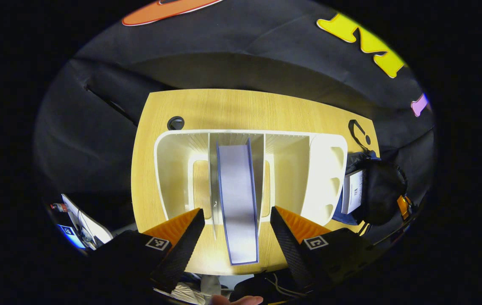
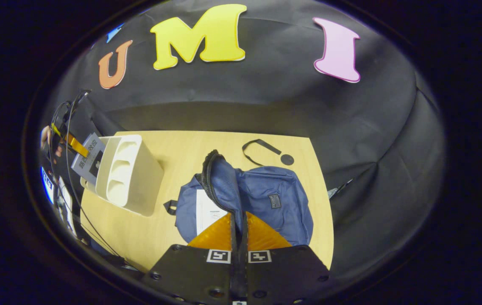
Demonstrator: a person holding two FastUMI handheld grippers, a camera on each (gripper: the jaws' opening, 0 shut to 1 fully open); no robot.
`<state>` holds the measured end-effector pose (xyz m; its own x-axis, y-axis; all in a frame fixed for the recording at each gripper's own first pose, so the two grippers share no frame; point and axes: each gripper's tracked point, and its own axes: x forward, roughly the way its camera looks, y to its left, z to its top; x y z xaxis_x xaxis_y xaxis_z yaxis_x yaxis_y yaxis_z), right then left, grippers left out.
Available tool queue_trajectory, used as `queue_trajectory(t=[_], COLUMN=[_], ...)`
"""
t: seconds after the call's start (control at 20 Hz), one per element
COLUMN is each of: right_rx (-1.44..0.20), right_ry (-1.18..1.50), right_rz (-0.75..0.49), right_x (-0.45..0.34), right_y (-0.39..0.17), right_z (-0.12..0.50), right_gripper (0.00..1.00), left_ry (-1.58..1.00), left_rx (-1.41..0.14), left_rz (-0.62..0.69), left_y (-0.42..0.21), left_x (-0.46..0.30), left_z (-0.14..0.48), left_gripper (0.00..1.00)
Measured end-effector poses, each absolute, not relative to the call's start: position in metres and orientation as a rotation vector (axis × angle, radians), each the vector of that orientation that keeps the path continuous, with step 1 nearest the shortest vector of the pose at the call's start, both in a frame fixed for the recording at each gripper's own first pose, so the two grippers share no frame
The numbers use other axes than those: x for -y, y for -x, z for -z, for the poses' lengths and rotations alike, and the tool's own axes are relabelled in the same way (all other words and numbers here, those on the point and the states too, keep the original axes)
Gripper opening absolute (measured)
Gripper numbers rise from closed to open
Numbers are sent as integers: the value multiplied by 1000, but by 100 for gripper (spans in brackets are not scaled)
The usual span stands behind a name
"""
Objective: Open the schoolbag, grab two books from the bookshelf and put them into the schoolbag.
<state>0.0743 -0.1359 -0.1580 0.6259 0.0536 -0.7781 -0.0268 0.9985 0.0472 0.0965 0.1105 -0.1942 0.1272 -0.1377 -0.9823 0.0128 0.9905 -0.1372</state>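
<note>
A white bookshelf [image 1: 181, 169] stands on the wooden table, and a blue-edged book [image 1: 237, 190] sits in its middle slot. My left gripper [image 1: 236, 212] is open, one finger on each side of that book's near end, neither pressing on it. The blue schoolbag [image 2: 274, 199] lies open to the right of the bookshelf [image 2: 128, 173]. My right gripper [image 2: 238, 214] is shut on the bag's raised flap [image 2: 219, 178], at its black zipper edge. A white book [image 2: 207, 209] lies inside the bag. The bag [image 1: 378, 190] and that white book [image 1: 353, 190] also appear at the right of the left gripper view.
A black strap [image 2: 262, 150] lies on the table behind the bag. The table [image 1: 232, 108] has a round cable hole [image 1: 176, 123] at its far left. Bare wood runs behind the shelf. A person's hand [image 2: 45, 137] shows at the far left beside a book [image 2: 90, 156] jutting from the shelf.
</note>
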Motion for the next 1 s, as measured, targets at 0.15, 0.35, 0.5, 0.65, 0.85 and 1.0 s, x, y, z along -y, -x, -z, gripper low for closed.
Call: queue_trajectory(t=[0.15, 0.35, 0.5, 0.65, 0.85, 1.0], right_rx=[-894, -894, -895, -895, -897, -896], right_ry=[-31, -32, -28, -23, -17, -15], right_rz=[-46, -43, -46, -50, -52, -53], right_x=[135, 135, 132, 129, 129, 128], right_y=[-74, -73, -73, -73, -73, -74], right_z=[159, 159, 160, 160, 161, 163], right_gripper=[0, 0, 0, 0, 0, 0], left_ry=[122, 85, 78, 66, 58, 45], left_rx=[-1487, -1521, -1562, -1588, -1618, -1598], left_rz=[100, 83, 73, 49, 31, 44], left_y=[-94, -95, -91, -90, -81, -70], left_x=[-108, -114, -113, -116, -120, -128], left_z=[203, 210, 213, 217, 209, 187], left_gripper=[97, 84, 70, 66, 45, 39])
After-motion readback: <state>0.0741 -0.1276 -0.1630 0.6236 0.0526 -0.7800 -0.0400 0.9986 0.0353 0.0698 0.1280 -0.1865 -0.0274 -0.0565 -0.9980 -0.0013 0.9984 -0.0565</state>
